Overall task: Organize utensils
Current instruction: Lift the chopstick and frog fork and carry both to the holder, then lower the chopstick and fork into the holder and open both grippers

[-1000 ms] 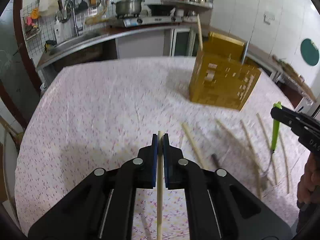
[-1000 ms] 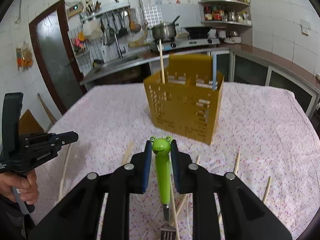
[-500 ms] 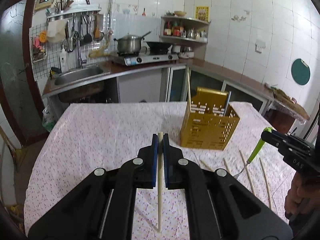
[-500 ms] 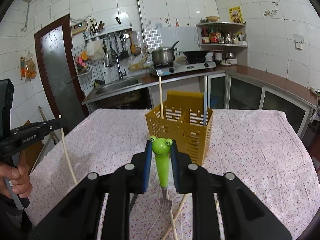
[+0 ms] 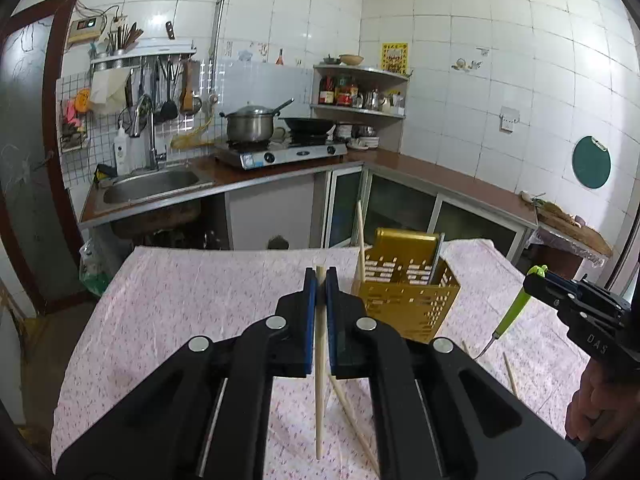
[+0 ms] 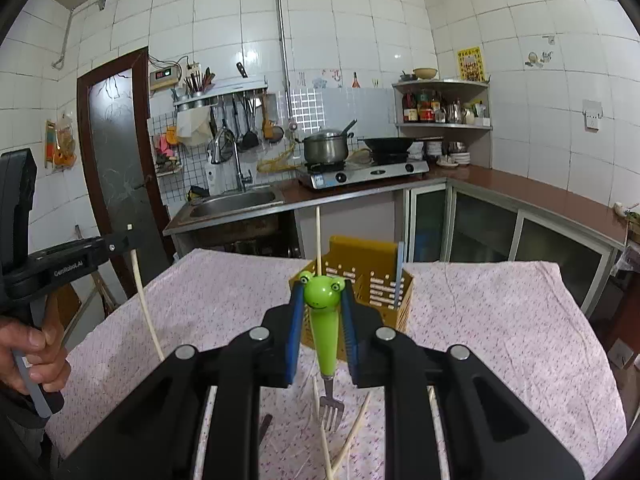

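Reading "GenRobot.AI": left hand-held gripper

My right gripper pinches the green frog-headed fork by its handle, tines hanging down above the flowered tablecloth. Just beyond stands the yellow slotted utensil holder, with one chopstick upright in its left compartment and a grey handle in its right. At the left edge my left hand grips the other gripper, clamped on a pale chopstick that slants down. Loose chopsticks lie on the cloth below the fork
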{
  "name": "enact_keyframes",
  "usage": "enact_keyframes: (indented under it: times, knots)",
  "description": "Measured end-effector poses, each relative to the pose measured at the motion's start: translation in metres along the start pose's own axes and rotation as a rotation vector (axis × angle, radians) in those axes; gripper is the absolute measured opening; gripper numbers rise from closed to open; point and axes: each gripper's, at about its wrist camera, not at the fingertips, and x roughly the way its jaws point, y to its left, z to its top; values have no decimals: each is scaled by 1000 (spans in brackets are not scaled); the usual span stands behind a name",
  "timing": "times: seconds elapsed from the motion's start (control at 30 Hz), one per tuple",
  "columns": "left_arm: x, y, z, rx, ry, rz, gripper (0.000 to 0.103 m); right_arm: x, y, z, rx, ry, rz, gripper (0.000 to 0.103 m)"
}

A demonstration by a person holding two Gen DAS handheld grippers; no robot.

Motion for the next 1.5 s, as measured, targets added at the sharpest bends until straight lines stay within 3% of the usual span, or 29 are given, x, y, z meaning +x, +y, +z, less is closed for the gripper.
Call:
enact_keyframes:
  times: [0.63,1.0,1.27,1.5]
  knots:
    - [21,-48,73,65,-130,-71,4,-1,-21,62,-26,-117,-61,19]
    - [55,-79,115,103,-213,-119,4,27,-24,86,-44,-137,-64,19]
    - [89,-83,133,76,-230,-138,4,50,-37,103,-29,-153,-77,19]
    - [120,-84,127,62,-201,-150,4,73,-43,99,-14,-135,-73,19]
